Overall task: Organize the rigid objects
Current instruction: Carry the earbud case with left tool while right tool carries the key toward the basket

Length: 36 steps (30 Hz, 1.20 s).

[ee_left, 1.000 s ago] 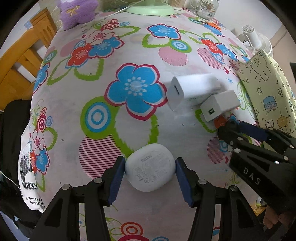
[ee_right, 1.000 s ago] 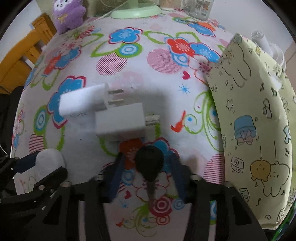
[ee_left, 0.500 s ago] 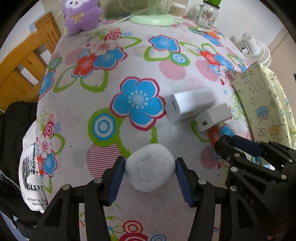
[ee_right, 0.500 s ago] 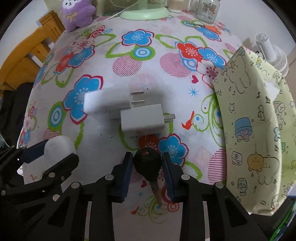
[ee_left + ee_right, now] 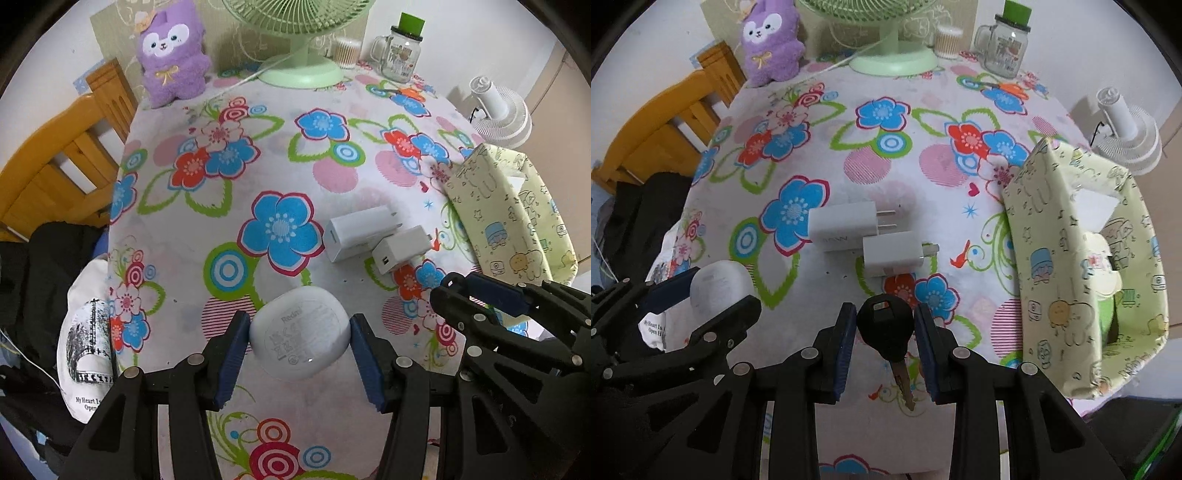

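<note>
A: Start closest in. What has each hand got?

B: The left gripper (image 5: pixel 299 341) is closed partway on a white earbud case (image 5: pixel 300 334), pads pressing its two sides, printed face toward the camera. The right gripper (image 5: pixel 884 330) is pinched nearly tight on the black head of a key (image 5: pixel 885 328); its jaws have just been closing on that head. The blade hangs down toward the wrist.

A: Both clear of the table (image 5: pixel 192 229)?

B: It looks so; neither object appears to rest on the cloth.

A: And beyond them?

B: Two white chargers (image 5: pixel 846 226) lie touching, side by side, prongs pointing right toward the box (image 5: pixel 1063 266). Long axes run left to right across the right view.

A: Where is the box from each hand?

B: To the right of both, open top up, at the table's right edge. The right gripper is nearer; the left would have to cross over the chargers.

A: So the key likely goes first?

B: My guess, yes: a short carry rightward and forward over the near wall.
</note>
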Available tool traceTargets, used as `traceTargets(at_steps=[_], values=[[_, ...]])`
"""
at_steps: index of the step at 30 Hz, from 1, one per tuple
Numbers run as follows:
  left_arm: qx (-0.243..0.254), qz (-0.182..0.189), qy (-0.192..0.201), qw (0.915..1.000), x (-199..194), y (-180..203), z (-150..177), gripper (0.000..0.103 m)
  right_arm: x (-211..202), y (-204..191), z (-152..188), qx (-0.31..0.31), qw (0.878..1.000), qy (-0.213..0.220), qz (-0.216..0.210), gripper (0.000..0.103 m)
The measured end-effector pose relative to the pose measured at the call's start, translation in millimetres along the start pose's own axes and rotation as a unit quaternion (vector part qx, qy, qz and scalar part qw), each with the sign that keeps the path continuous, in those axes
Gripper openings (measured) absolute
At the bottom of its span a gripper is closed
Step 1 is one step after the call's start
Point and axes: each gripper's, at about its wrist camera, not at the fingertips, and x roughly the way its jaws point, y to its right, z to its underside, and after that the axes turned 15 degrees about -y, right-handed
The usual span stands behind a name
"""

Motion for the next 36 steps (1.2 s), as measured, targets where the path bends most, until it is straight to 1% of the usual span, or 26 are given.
traceTargets(at_steps=[8, 18, 27, 36], values=[[0.005, -0.002, 0.022, 0.9997, -24.2, 7.3, 3.6, 0.057, -26.1, 3.5, 6.8, 0.002, 1.0, 0.018, -0.001, 0.035], [0.004, -0.022, 0.049, 0.9985, -54.3, 15.1, 4.4, 0.057, -54.9, 6.4, 11.7, 0.0, 0.999, 0.046, -0.013, 0.035], [-0.014, -0.039, 0.055, 0.9976, -70.2, 28.3, 4.8, 0.057, -70.3, 16.0, 10.2, -0.017, 0.998, 0.049, -0.028, 0.035], [-0.036, -0.037, 0.055, 0.9971, -75.2, 53.6, -0.3, 0.057, -79.5, 40.7, 7.6, -0.044, 0.997, 0.051, -0.026, 0.035]])
